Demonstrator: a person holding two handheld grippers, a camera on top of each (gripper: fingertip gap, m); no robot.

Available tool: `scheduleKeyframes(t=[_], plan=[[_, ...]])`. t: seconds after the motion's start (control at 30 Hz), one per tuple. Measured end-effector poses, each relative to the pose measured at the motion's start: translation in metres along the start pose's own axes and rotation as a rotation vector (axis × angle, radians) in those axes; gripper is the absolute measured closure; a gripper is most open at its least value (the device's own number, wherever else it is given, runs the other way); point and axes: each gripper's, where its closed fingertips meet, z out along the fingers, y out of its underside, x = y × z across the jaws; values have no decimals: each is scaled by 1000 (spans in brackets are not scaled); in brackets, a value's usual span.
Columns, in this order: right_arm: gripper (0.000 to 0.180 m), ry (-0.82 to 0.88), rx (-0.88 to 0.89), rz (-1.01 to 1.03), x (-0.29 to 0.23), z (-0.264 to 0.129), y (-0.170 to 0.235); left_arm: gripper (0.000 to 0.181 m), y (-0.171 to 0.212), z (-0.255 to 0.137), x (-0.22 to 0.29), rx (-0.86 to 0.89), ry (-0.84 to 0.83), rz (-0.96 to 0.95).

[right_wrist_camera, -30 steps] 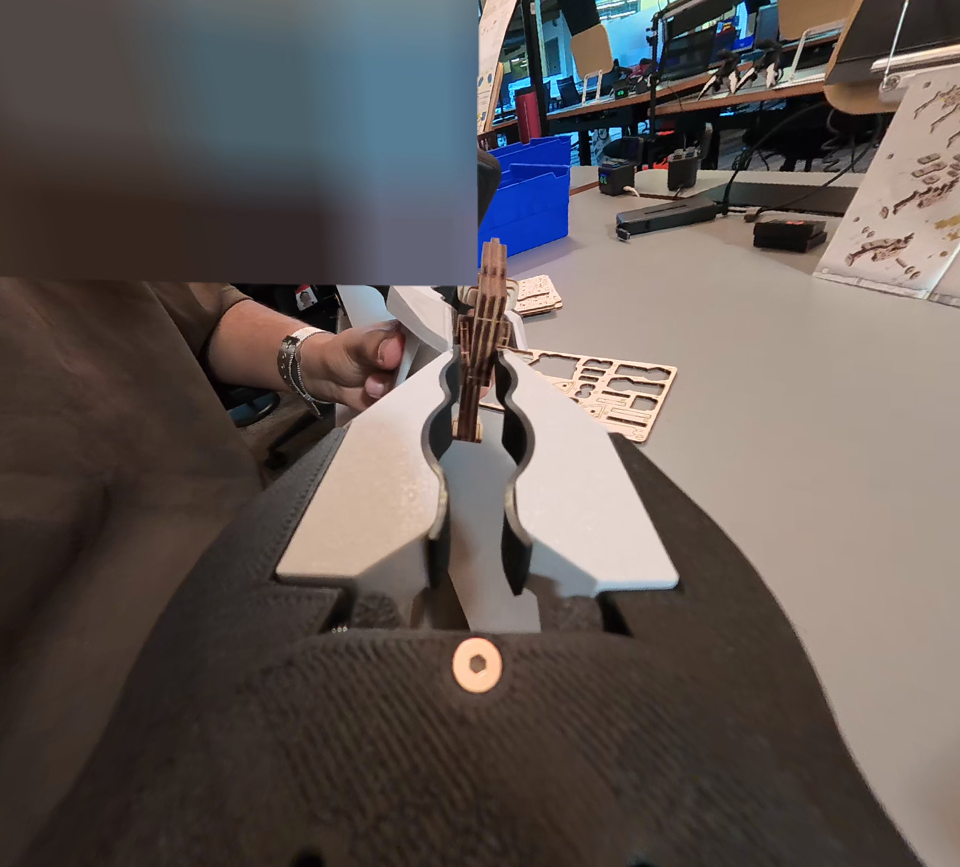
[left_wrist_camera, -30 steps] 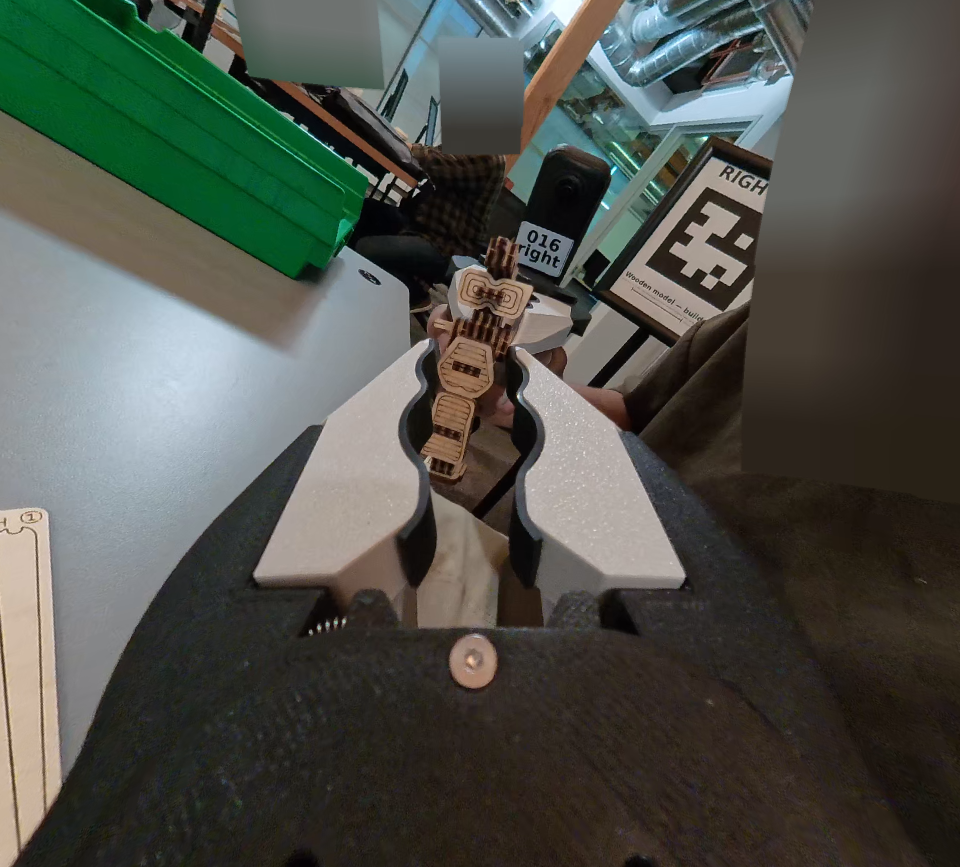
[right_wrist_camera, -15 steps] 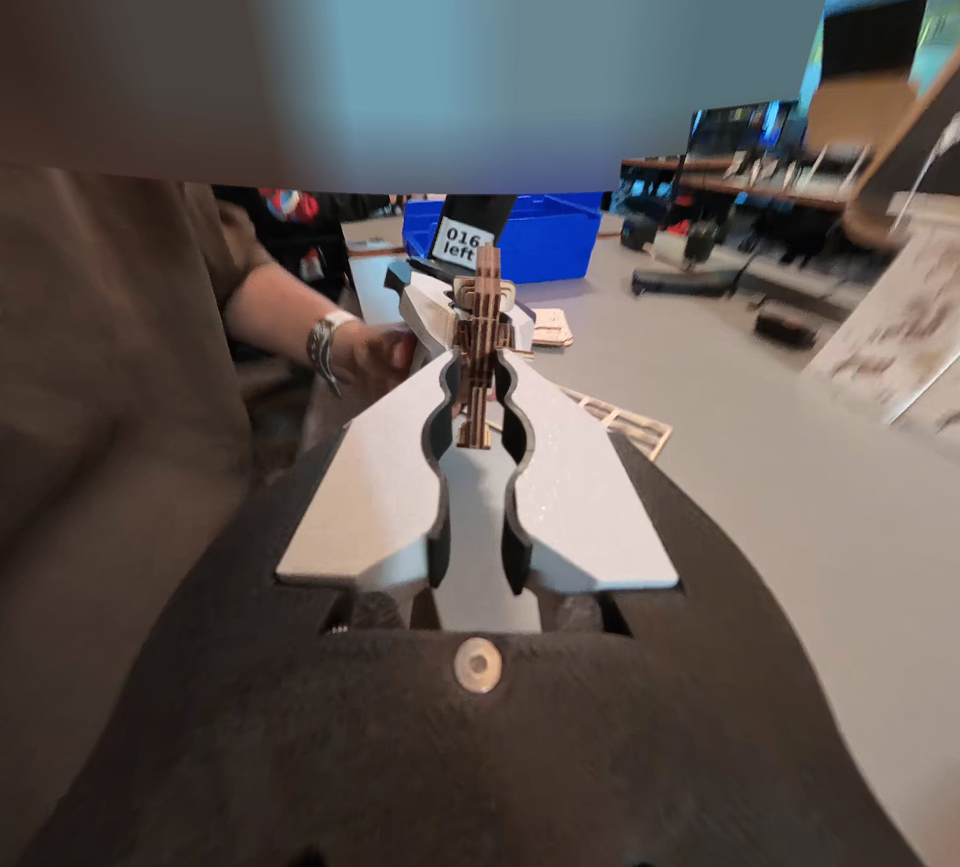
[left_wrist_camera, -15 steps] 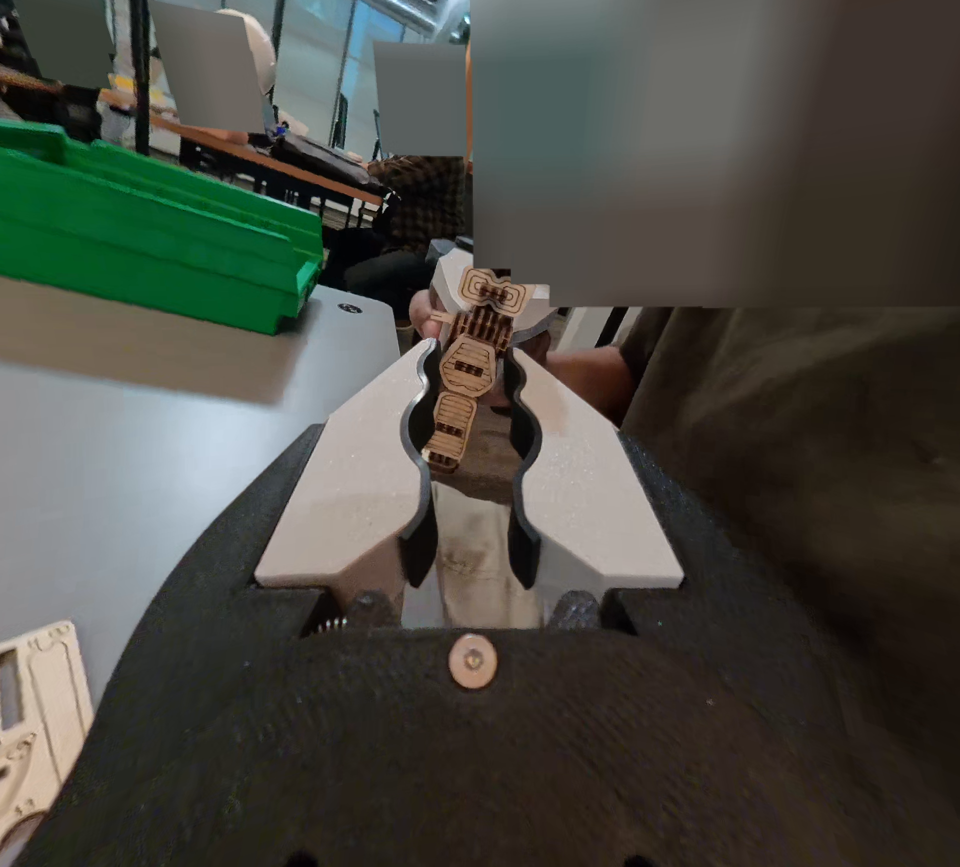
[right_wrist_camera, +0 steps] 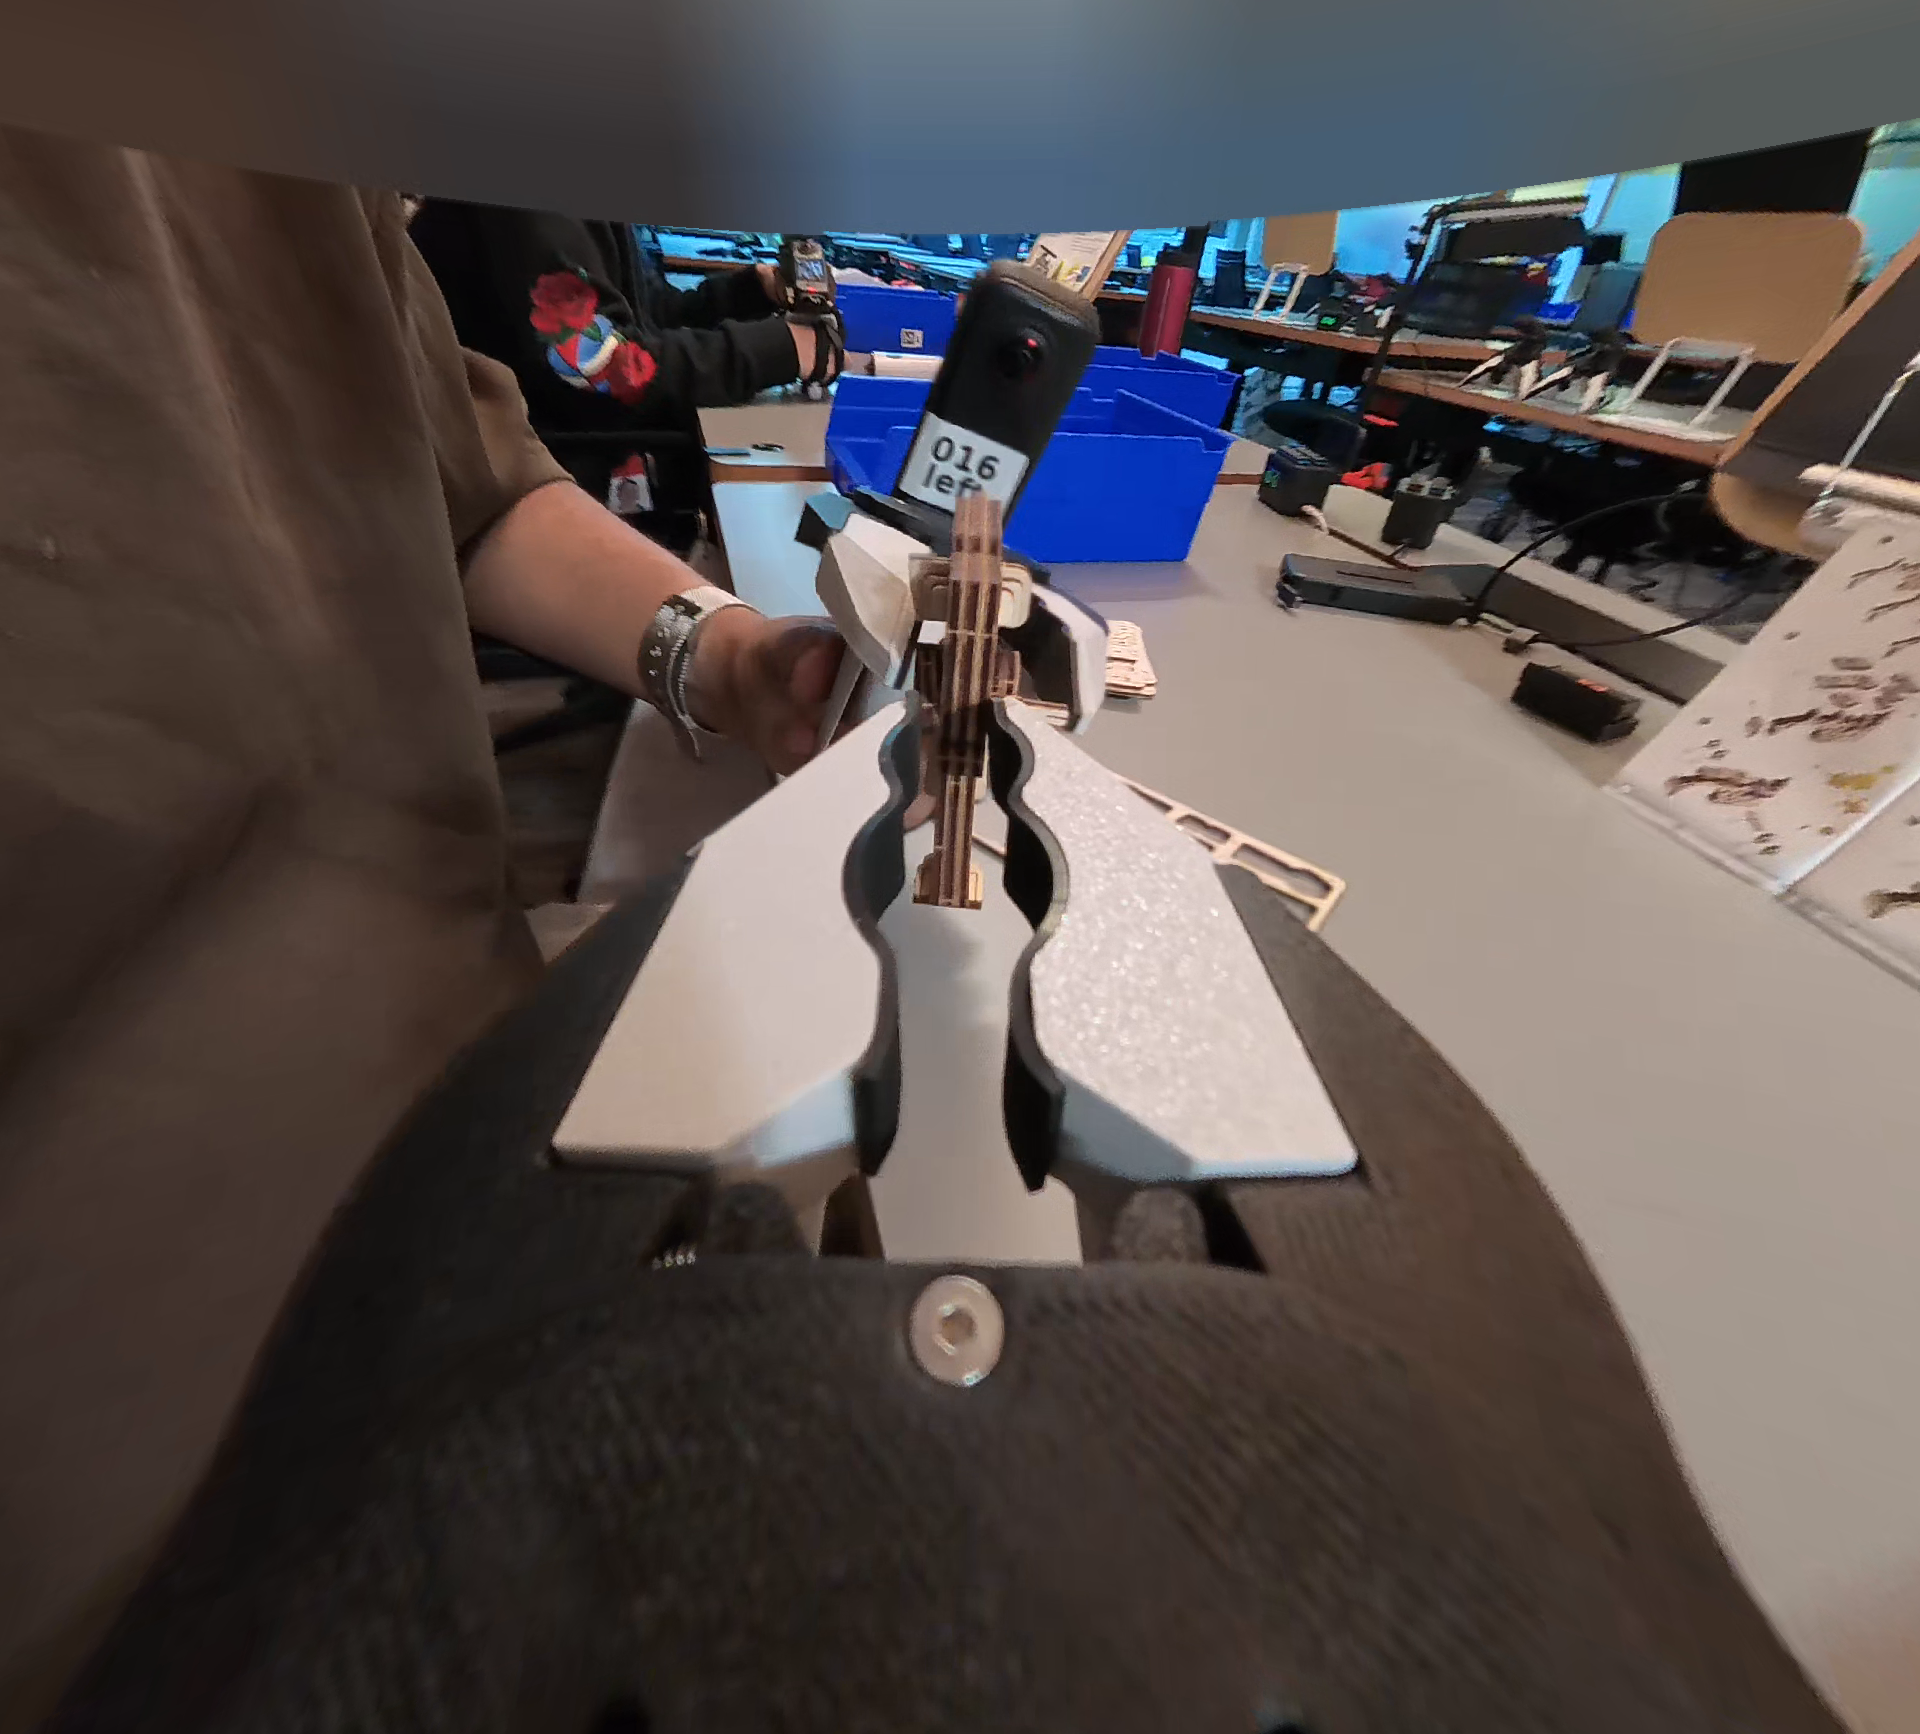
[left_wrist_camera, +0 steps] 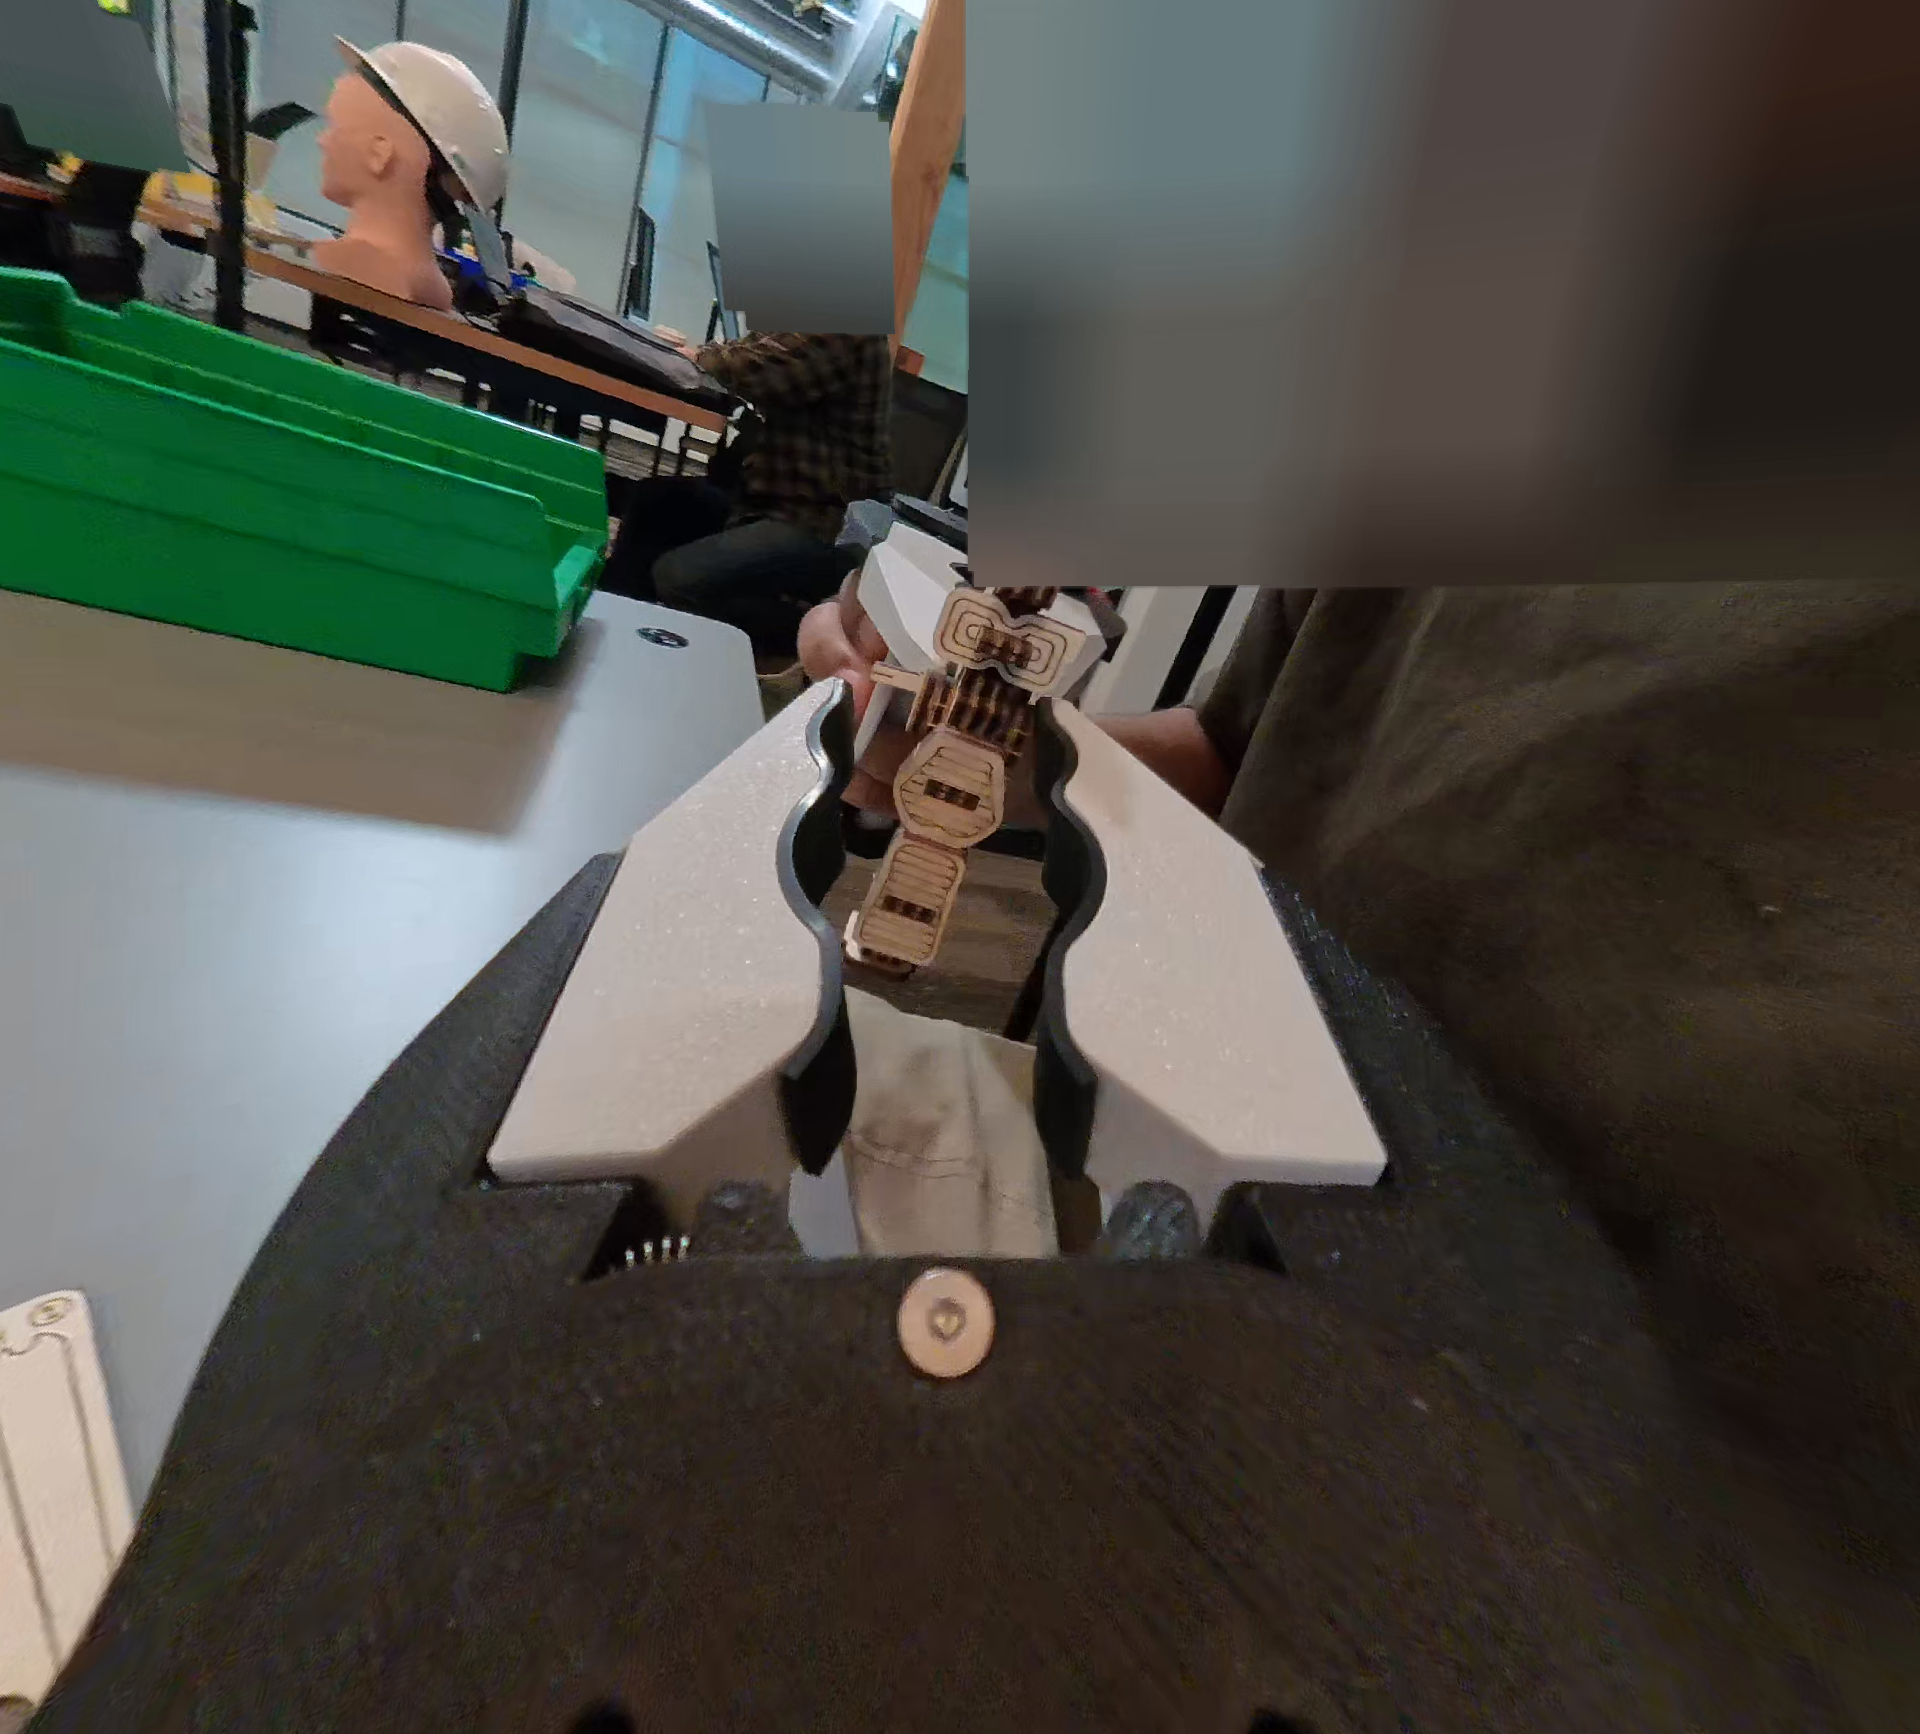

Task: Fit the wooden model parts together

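A small layered wooden model (left_wrist_camera: 951, 791) hangs in the air off the table edge, in front of the person's body. My left gripper (left_wrist_camera: 940, 728) stands around its middle with the jaws partly apart. A gap shows between the model and the left finger (left_wrist_camera: 727, 905). My right gripper (right_wrist_camera: 951, 739) faces it from the other side and is shut on the model (right_wrist_camera: 956, 811) near its tips. The left gripper's white fingers (right_wrist_camera: 862, 593) flank the model's top in the right wrist view. A right gripper finger (left_wrist_camera: 904, 614) shows behind the model in the left wrist view.
A green bin (left_wrist_camera: 291, 489) stands on the grey table (left_wrist_camera: 260, 957) at the left. A blue bin (right_wrist_camera: 1122, 479), a cut-out wooden sheet (right_wrist_camera: 1247, 863), black devices (right_wrist_camera: 1382, 583) and a white parts panel (right_wrist_camera: 1787, 749) lie on the right side. The person's torso (right_wrist_camera: 208, 645) is close. Less than 4 cm separates the two grippers' tips.
Both grippers have swung round with the model between them. The left jaws stand a little wider apart than before. The right gripper keeps its hold.
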Motion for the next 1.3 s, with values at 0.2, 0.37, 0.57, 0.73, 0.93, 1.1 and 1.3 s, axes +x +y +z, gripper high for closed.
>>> scheduleKeyframes(t=[0.2, 0.37, 0.57, 0.73, 0.93, 1.1, 1.3], plan=[[169, -71, 35, 193, 2, 2, 5, 149, 1, 0, -2, 31, 48, -136], [169, -110, 62, 322, 6, 0, 6, 149, 1, 0, -4, 38, 43, -162], [169, -108, 81, 433, 13, 0, 9, 150, 1, 0, -12, 52, 20, -202], [170, -110, 90, 501, 17, 0, 12, 150, 3, -1, -17, 47, 0, -224], [169, -95, 93, 521, 21, 0, 14, 150, 4, -1, -20, 49, -13, -241], [155, -51, 87, 496, 26, 0, 15, 151, 2, -1, -17, 49, -14, -213], [152, -51, 90, 481, 24, 0, 13, 150, 1, -1, -13, 13, -50, -73]])
